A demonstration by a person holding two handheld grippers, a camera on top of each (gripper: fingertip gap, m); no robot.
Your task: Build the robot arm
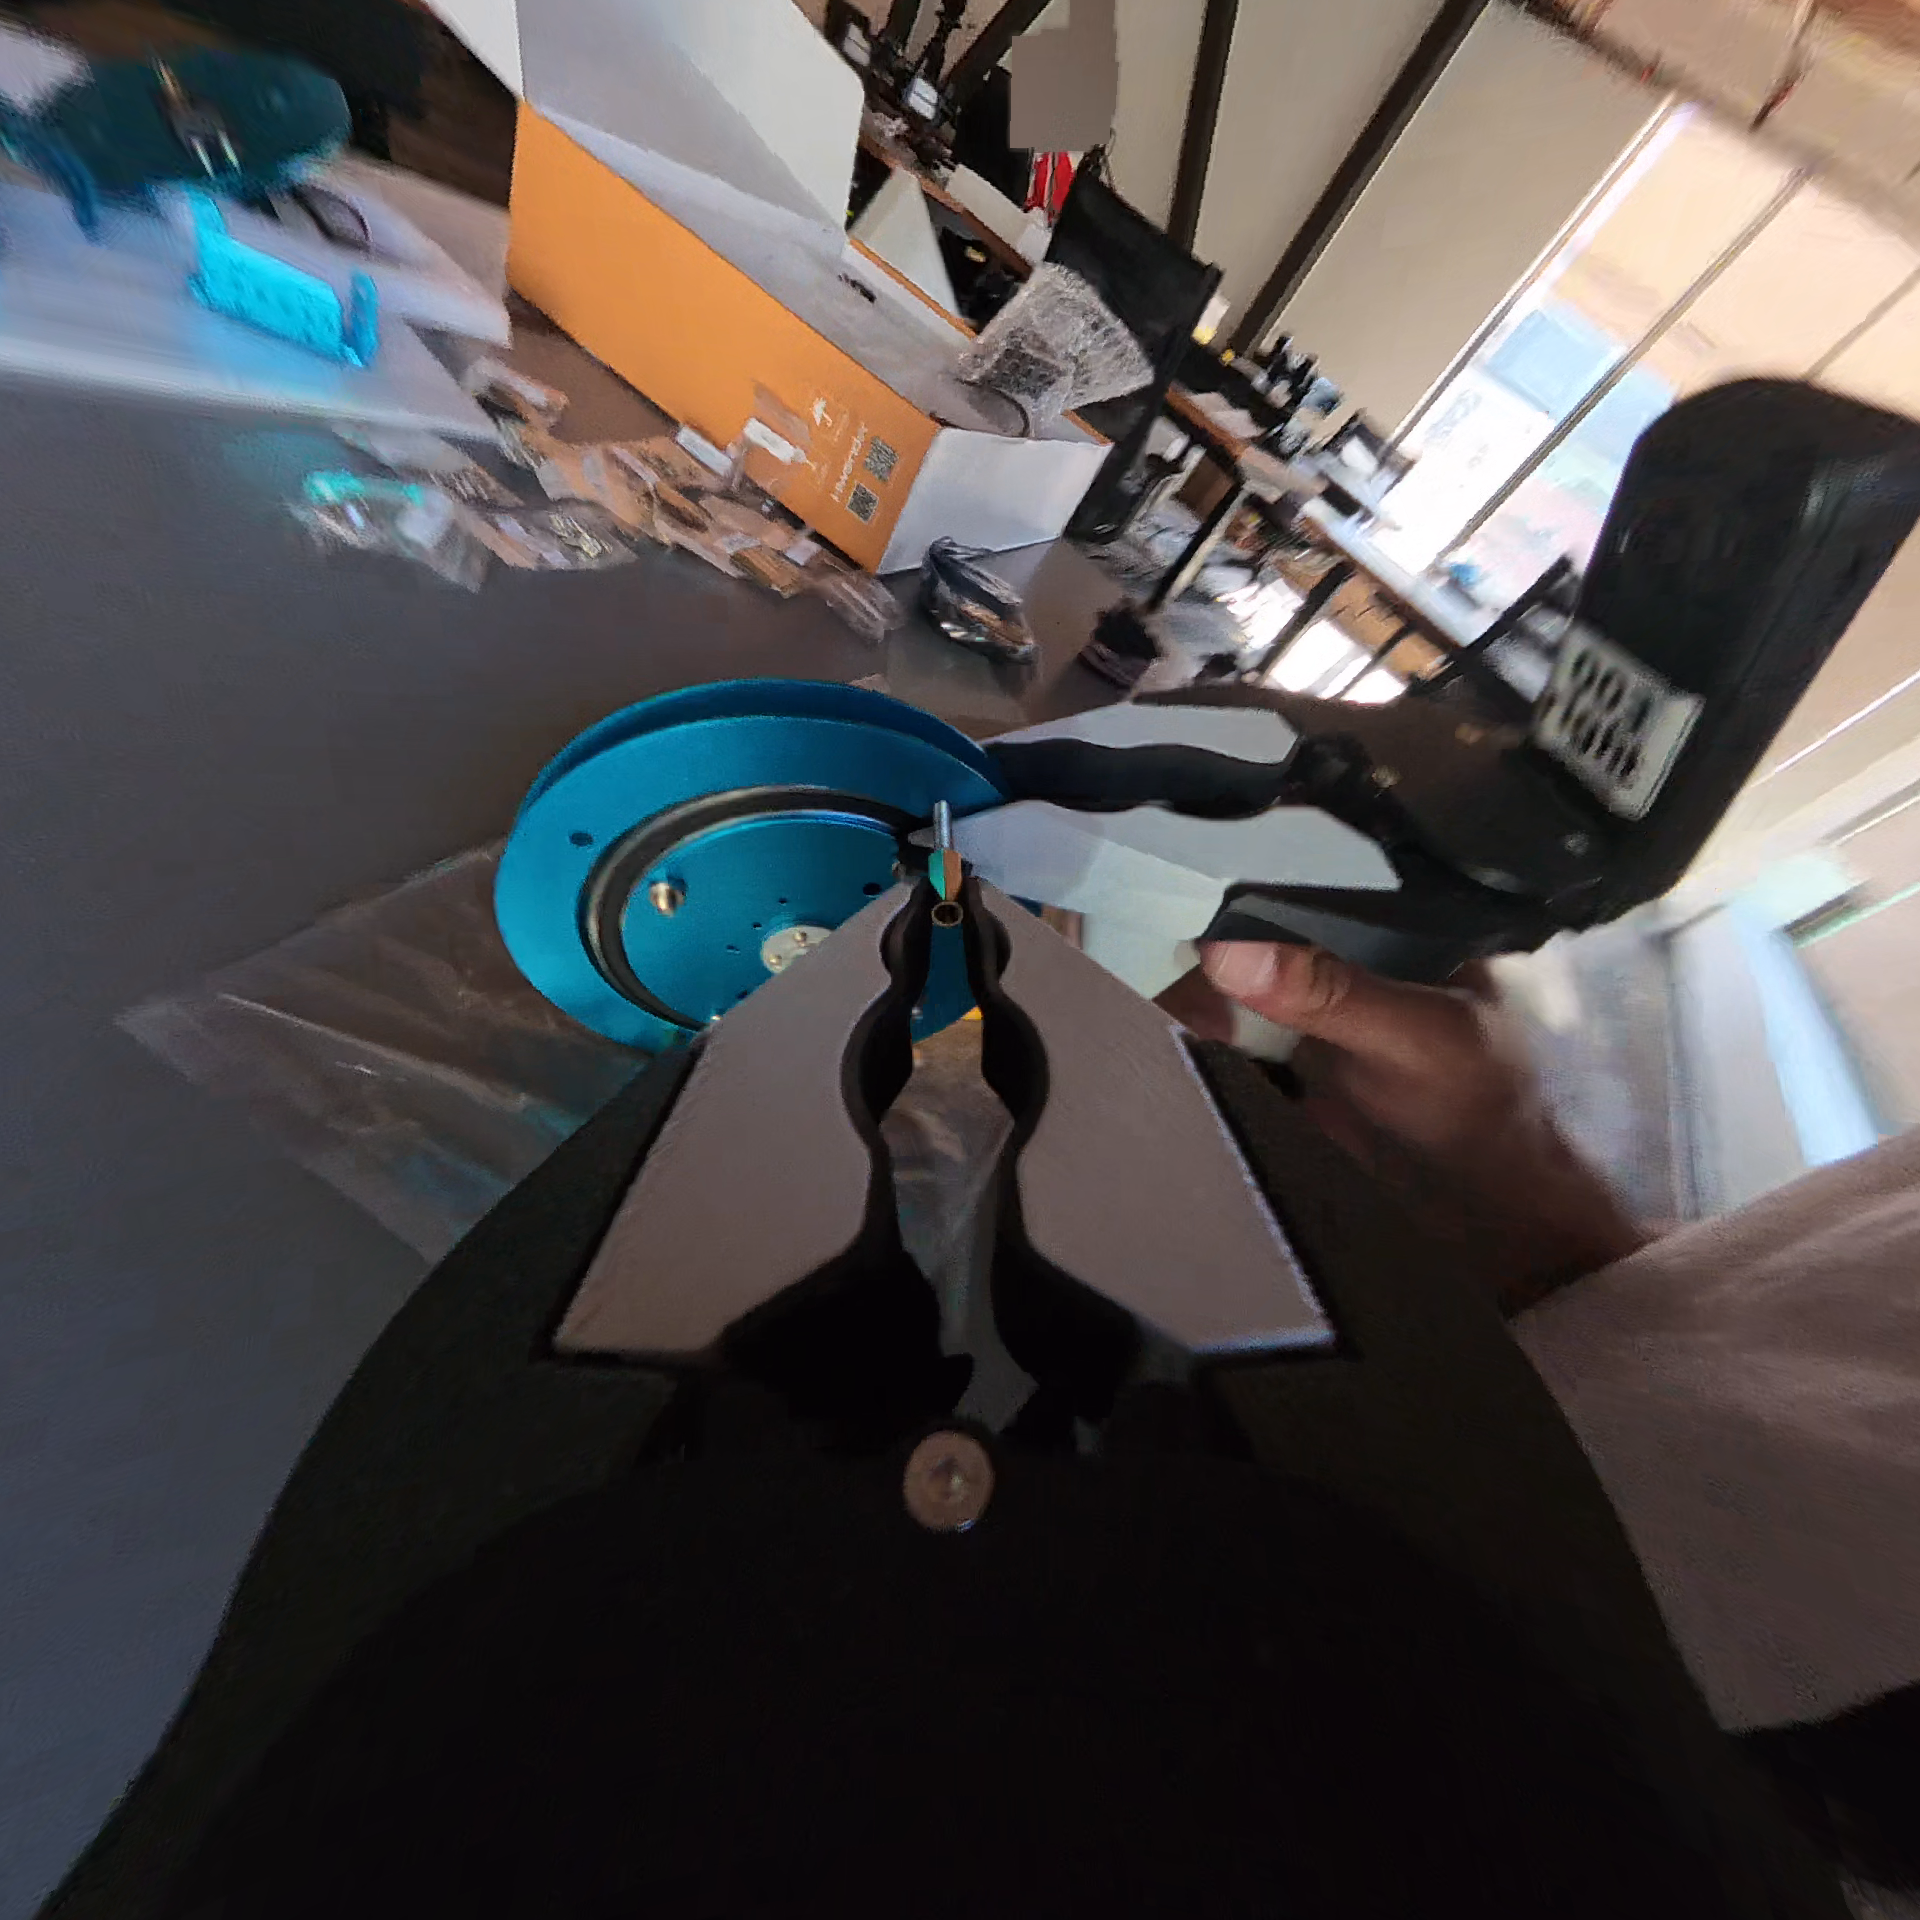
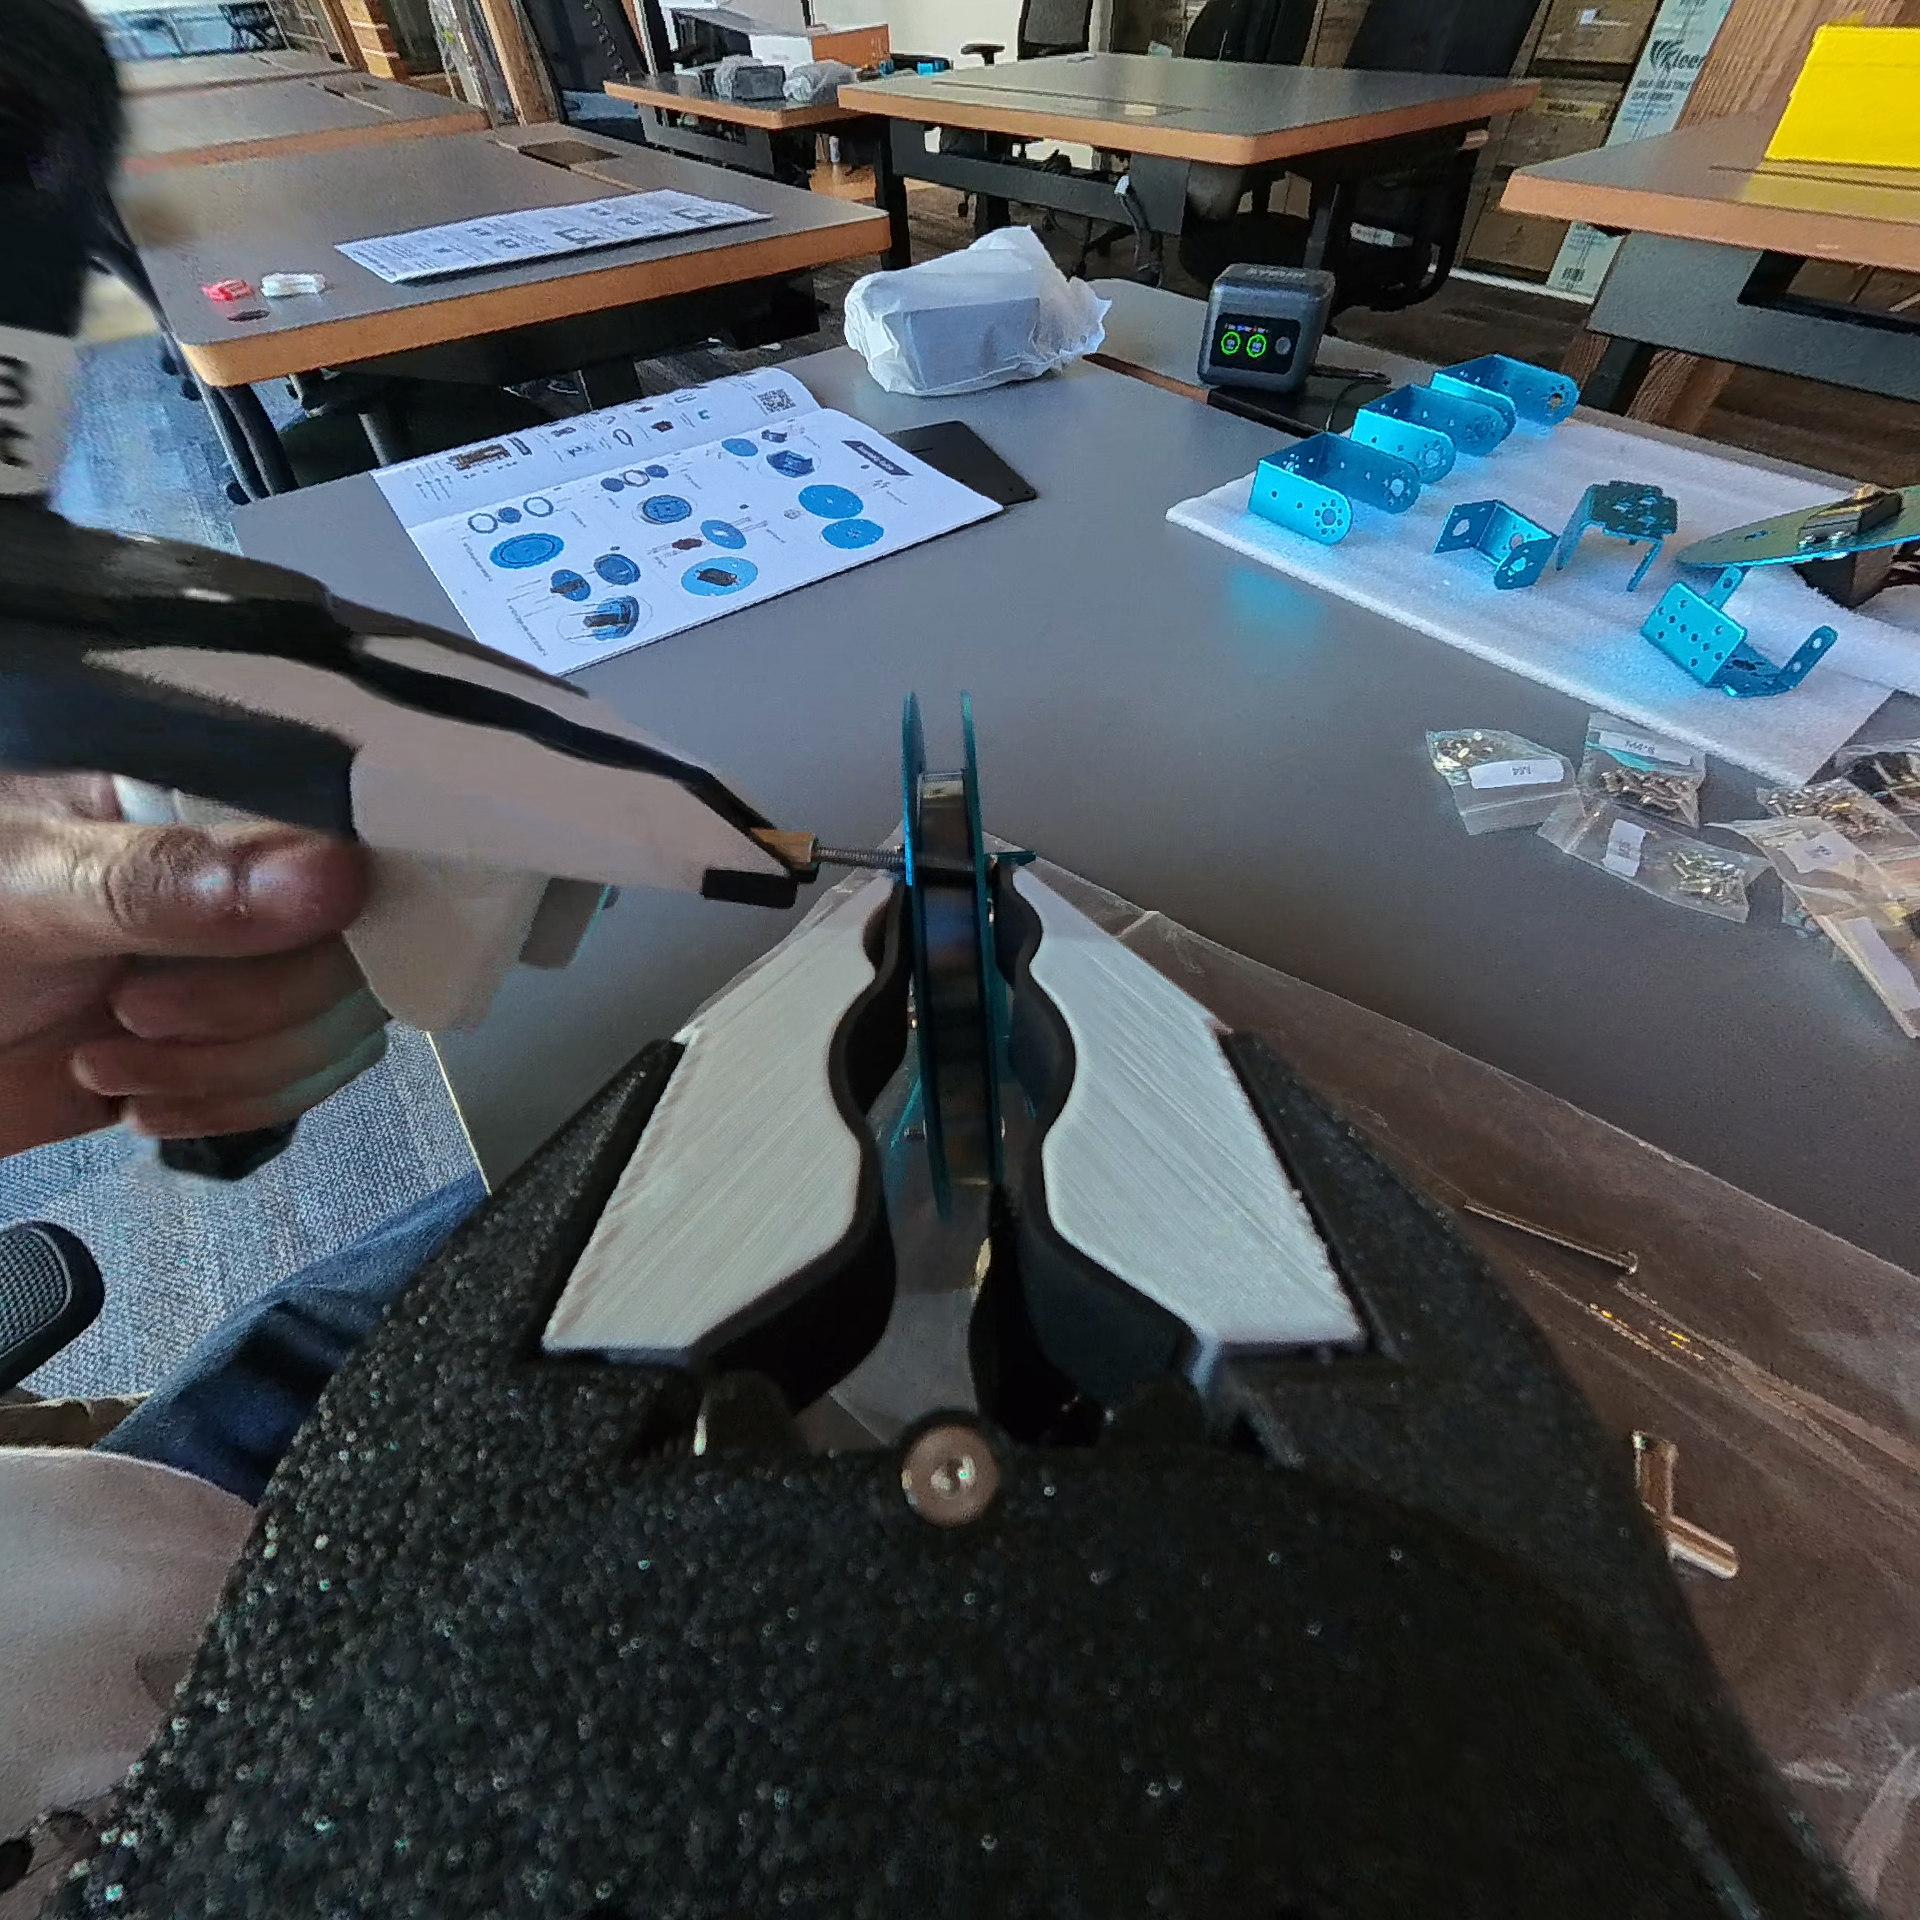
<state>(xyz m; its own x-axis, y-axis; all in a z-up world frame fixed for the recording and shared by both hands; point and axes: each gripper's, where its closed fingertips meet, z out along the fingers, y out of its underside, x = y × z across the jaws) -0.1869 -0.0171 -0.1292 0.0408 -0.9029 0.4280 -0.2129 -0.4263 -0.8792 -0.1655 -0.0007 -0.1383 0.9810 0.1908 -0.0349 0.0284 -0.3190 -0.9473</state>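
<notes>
**Both grippers meet at the blue disc pair**

The left gripper (image 1: 943, 883) has its fingers (image 1: 790, 1091) drawn together on a small brass standoff (image 1: 948, 912), pinched at the very tips. In the right wrist view that standoff (image 2: 792, 840) carries a thin threaded screw (image 2: 862, 854), whose far end touches the blue disc pair (image 2: 940, 997) near its upper rim.

The right gripper (image 2: 951, 883) has its fingers (image 2: 748, 1143) clamped on the disc pair edge-on, one on each outer face. The two discs stand upright with a dark part sandwiched between them. Seen from the left wrist, the disc face (image 1: 582, 862) shows a black ring and an inner blue plate with small holes. Whether the screw has entered a hole cannot be told.

The left gripper comes in from 9 o'clock in the right wrist view, nearly level, with a hand (image 2: 156, 966) wrapped around its grip. The right gripper enters the left wrist view from 3 o'clock, another hand (image 1: 1382, 1049) beneath it.

Under the discs lies a clear plastic sheet (image 2: 1455, 1091) on the grey surface (image 2: 1195, 675). An open instruction booklet (image 2: 686, 509) lies at 11 o'clock. Blue brackets (image 2: 1340, 488) sit on white foam at 1 o'clock, and small bags of fasteners (image 2: 1642, 774) lie at 2 o'clock.
</notes>
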